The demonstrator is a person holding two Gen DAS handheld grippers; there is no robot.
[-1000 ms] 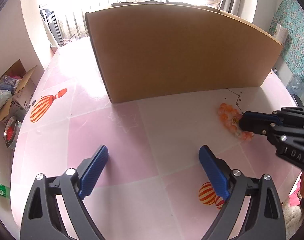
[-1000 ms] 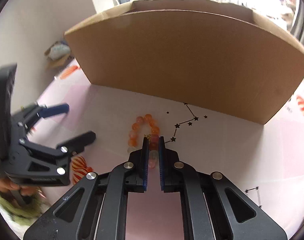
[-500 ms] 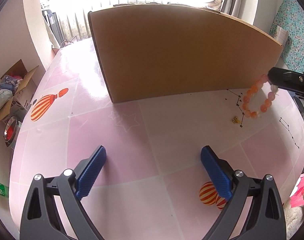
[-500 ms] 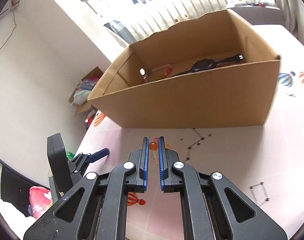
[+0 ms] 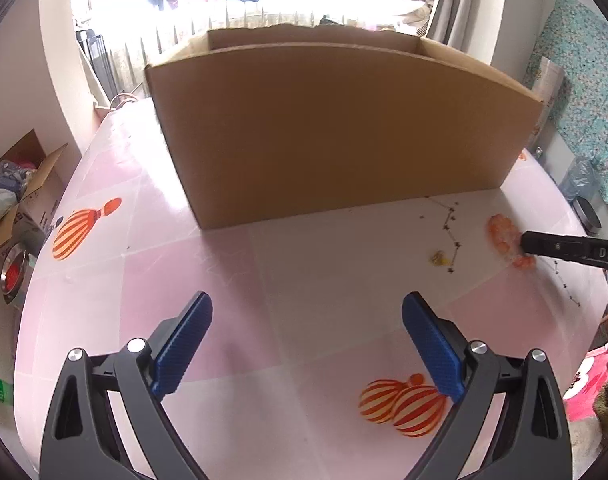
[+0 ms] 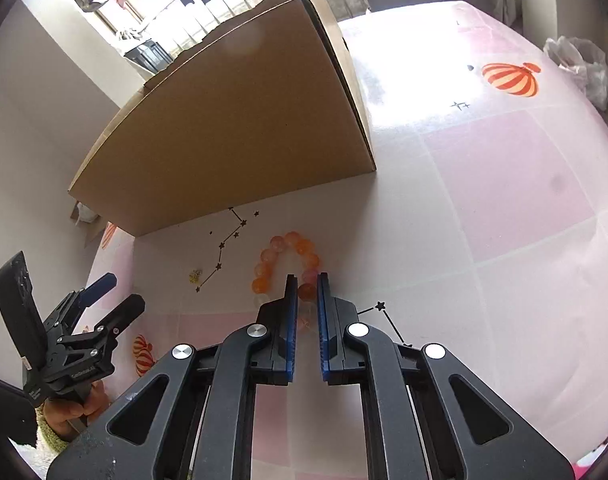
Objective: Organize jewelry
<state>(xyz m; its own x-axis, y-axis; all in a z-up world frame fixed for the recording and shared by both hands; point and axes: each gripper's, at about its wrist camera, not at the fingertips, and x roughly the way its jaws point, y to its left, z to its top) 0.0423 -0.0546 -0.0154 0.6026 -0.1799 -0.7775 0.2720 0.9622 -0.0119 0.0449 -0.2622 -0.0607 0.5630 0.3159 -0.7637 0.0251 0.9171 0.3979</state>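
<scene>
An orange bead bracelet [image 6: 287,258] lies on the pink table in front of the cardboard box [image 6: 240,120]. My right gripper [image 6: 304,280] is down at the table with its narrowly parted fingers around one bead of the bracelet. In the left wrist view the bracelet [image 5: 504,232] is at the far right, beside the right gripper's finger [image 5: 560,246]. A small gold piece [image 6: 195,276] lies on the table left of the bracelet; it also shows in the left wrist view [image 5: 438,258]. My left gripper [image 5: 306,344] is open and empty above the table.
The box [image 5: 336,132] stands at the table's back with its open top facing up. Balloon prints [image 5: 404,400] mark the tablecloth. Past the left table edge are a carton of clutter [image 5: 12,196] and a metal bowl [image 5: 12,276].
Half a second ago the bracelet hung in the air from my right gripper near the box. Now it lies on the table, further right, with the right gripper lowered over it.
</scene>
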